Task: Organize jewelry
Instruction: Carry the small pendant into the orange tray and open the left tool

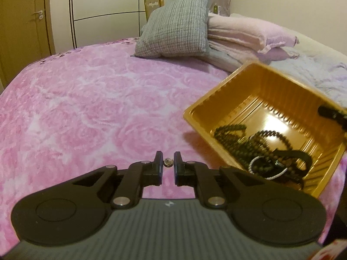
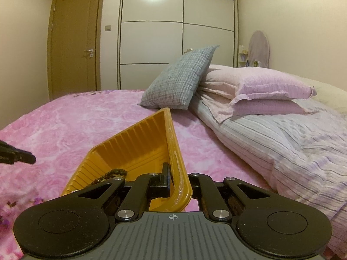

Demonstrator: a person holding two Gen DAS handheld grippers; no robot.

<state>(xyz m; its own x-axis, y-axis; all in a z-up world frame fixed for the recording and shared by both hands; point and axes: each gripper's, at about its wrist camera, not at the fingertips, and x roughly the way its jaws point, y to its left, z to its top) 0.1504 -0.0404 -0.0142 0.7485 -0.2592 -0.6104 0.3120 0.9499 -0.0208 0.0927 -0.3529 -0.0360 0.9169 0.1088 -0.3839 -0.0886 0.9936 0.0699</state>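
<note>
Closest in, a tiny round piece of jewelry (image 1: 168,162), maybe a stud earring or a small ring (it's too small to call for sure), is pinched between the fingertips of the left gripper (image 1: 168,163). The jaws are drawn in narrow around it, with just that little piece filling the gap. It's carried above the pink blanket (image 1: 86,108), off to the left of the yellow tray (image 1: 219,91) and a bit nearer than the tray's near rim.

The tray is the landmark here. Its right-hand wall is clamped by the right gripper (image 2: 173,179), jaws fully drawn together on the thin plastic, one finger inside the wall and one outside. The tray is tipped up by that grip, not lying flat on the blanket. Inside it, at the low end, a tangle of dark beaded necklaces (image 1: 238,138) is piled together with a silver bangle (image 1: 266,166) and something like a black strap.

Beyond the tray, a grey checked cushion (image 1: 175,28) is propped against stacked lilac pillows (image 1: 245,32), and past those a wardrobe (image 2: 177,36) and a door (image 2: 76,43) are seen.

So the step in hand looks like collecting: one small piece picked up, tray held ready. The next move calls for the piece to be carried over the tray's left rim and let go above the bottom, with the tray kept steady so nothing gets tipped out.
</note>
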